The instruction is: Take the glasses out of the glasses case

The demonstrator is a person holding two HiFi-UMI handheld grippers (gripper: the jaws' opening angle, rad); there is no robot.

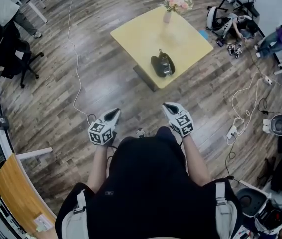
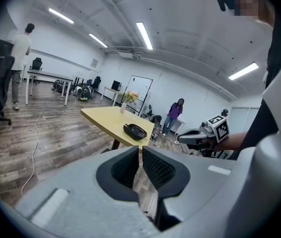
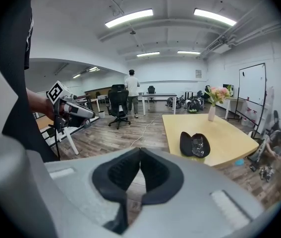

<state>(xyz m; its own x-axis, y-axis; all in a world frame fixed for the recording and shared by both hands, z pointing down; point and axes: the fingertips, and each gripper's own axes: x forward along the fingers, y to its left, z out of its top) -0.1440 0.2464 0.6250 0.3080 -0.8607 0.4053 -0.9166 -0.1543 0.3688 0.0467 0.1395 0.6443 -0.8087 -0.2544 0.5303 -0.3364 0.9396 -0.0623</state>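
An open black glasses case (image 1: pixel 162 63) lies near the front corner of a yellow table (image 1: pixel 180 41). It also shows in the left gripper view (image 2: pixel 135 131) and the right gripper view (image 3: pixel 195 144), where the glasses (image 3: pixel 198 144) glint inside it. Both grippers are held close to my body, well short of the table and over the wooden floor. The left gripper (image 1: pixel 115 112) (image 2: pixel 140 150) has its jaws together with nothing between them. The right gripper (image 1: pixel 168 105) (image 3: pixel 140 152) is likewise shut and empty.
A vase of pink flowers (image 1: pixel 168 14) stands at the table's far corner. Cables (image 1: pixel 76 59) and a power strip (image 1: pixel 230 132) lie on the floor. A black office chair (image 1: pixel 11 54) is at left, a wooden desk (image 1: pixel 16 188) at lower left, and gear and people at upper right.
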